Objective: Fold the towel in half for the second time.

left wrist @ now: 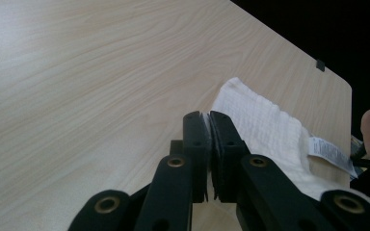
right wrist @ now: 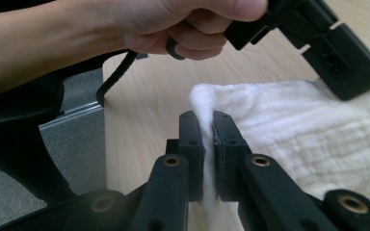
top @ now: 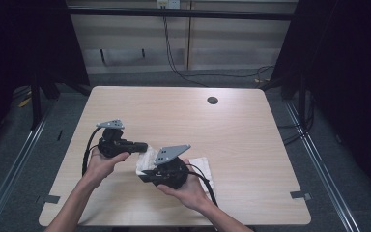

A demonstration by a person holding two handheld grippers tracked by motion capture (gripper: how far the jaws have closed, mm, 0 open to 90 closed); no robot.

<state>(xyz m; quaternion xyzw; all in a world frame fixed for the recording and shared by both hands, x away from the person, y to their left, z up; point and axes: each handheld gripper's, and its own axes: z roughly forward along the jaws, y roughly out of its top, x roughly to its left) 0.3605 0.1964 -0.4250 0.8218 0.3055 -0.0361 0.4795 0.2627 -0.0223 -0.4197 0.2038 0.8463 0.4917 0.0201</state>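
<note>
Left fingers: your left gripper (left wrist: 208, 126) has its jaws pinched nearly together, and a thin white edge of the towel (left wrist: 265, 127) shows in the slit between the pads. You're holding cloth there, not air.
Right fingers: your right gripper (right wrist: 208, 126) is clamped just as narrow, with a puffed fold of the towel (right wrist: 318, 139) squeezed up between the pads and bulging above the tips.
Where the towel is: near the front edge of the table (top: 251, 125), bunched beneath and between your two hands. In the high view the towel (top: 200, 163) peeks out from behind your right gripper (top: 147, 173), touching the wood.
Which way it runs from your left fingers: off to the right and away from the tips, with the care label (left wrist: 330, 154) hanging at its far side.
Which way it runs from your right fingers: out to the right of the tips and down toward the table; your left gripper (right wrist: 337, 62) hangs just above that stretch.
Long axis: roughly along the line from one grip to the other, though the cloth is too rumpled to be sure.
Nearer hand: neither, since both already have a corner; your left gripper (top: 142, 146) sits just beside the right one.
The relation that counts: your two pinch points are close together, so the slack cloth lies between and below them. I'd judge that spreading it calls for drawing your grips apart.
</note>
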